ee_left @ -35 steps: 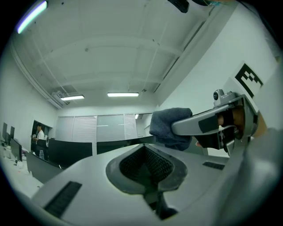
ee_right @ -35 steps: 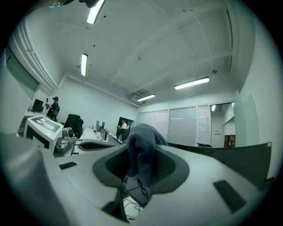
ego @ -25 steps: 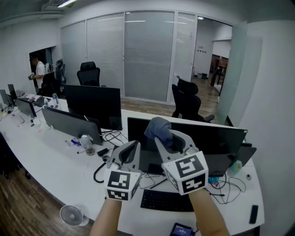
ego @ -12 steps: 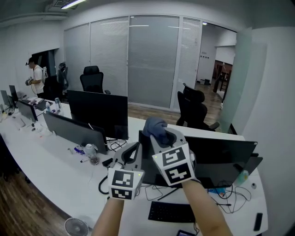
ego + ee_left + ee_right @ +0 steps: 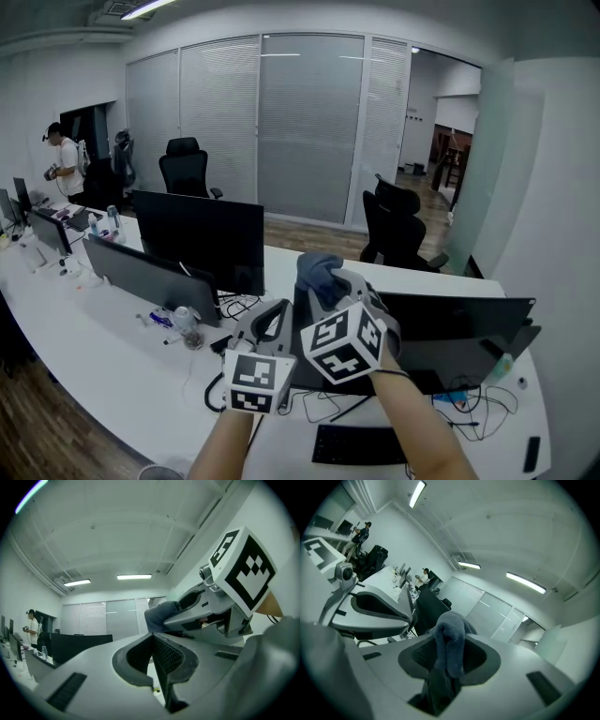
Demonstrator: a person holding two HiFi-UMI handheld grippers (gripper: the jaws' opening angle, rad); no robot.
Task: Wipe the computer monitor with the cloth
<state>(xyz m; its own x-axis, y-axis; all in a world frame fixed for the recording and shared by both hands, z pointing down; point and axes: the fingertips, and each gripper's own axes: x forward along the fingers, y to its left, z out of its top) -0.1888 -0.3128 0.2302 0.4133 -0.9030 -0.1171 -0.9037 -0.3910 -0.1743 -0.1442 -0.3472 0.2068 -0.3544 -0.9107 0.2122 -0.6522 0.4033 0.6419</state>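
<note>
Fingers of my right gripper [image 5: 447, 660] are clamped on the cloth [image 5: 450, 637]. It is a grey-blue towelling cloth, folded over itself, and it bulges out past the jaw tips in a soft, rounded wad. Fingers of my left gripper [image 5: 152, 656] are pressed together, ribbed pad against ribbed pad, with nothing between them.

Position, head view: both grippers are raised side by side above the near edge of the white desk [image 5: 122, 375]. The left gripper [image 5: 274, 317] sits just left of and slightly lower than the right gripper [image 5: 328, 281]. The cloth [image 5: 317, 264] shows against the upper left corner of the computer monitor [image 5: 459, 323], which stands to the right on the desk with a keyboard [image 5: 361, 444] nearer to me. I cannot tell whether cloth and screen are touching, though I judge them apart.

Step in hand, as I judge it: the approach, with the cloth carried and wiping not yet begun.

Next move: I must tip the right gripper forward and down so that the wad meets the glass flat, then sweep right along the panel. Pressure should be light, since the screen may rock on its stand.

Task object: the monitor is wide and thin-edged, with a dark, unlit screen. No smears can be made out from my views.
</note>
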